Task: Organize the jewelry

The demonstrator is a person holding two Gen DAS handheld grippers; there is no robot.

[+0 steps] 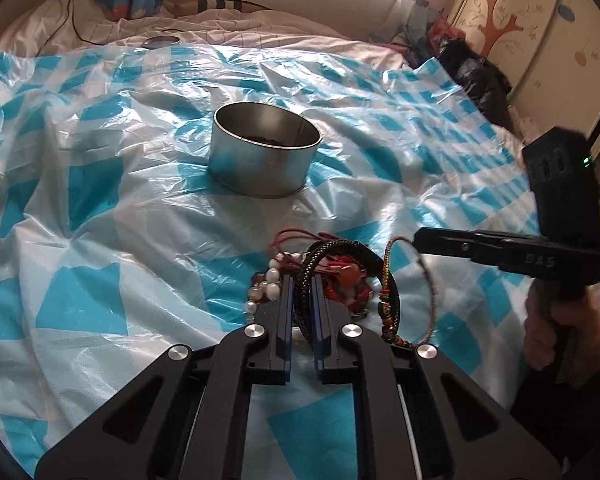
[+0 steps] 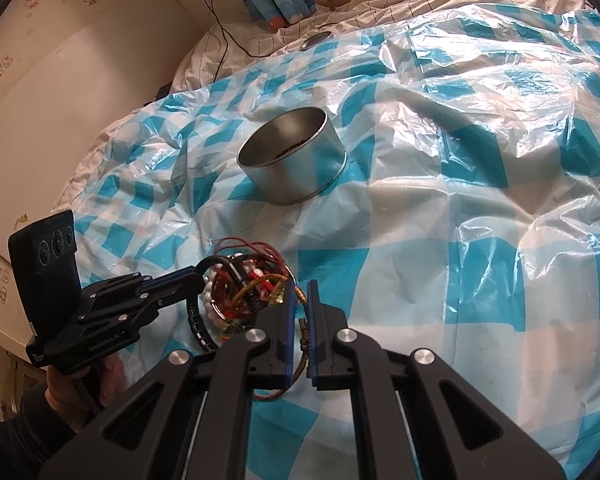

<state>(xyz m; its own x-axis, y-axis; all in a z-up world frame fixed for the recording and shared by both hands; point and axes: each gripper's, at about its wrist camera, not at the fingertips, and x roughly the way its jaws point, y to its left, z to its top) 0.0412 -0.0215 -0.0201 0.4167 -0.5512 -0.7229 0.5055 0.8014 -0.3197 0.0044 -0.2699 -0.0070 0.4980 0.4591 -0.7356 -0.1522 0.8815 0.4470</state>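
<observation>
Left wrist: left gripper pinches black cord, right gripper pinches thin bangle; pull apart slowly, then tin.

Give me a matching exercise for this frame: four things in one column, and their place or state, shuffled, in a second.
Things
1. metal tin
2. black braided bracelet
3. thin multicoloured cord bracelet
4. pearl beads

Places or states
A. between the fingers of the right hand-held gripper
B. upright and open on the checked plastic sheet, beyond the jewelry pile
C. between the fingers of the left hand-held gripper
D. lying in the pile, just left of the left gripper's fingers

Pairs: 1-B, 2-C, 3-A, 4-D
</observation>
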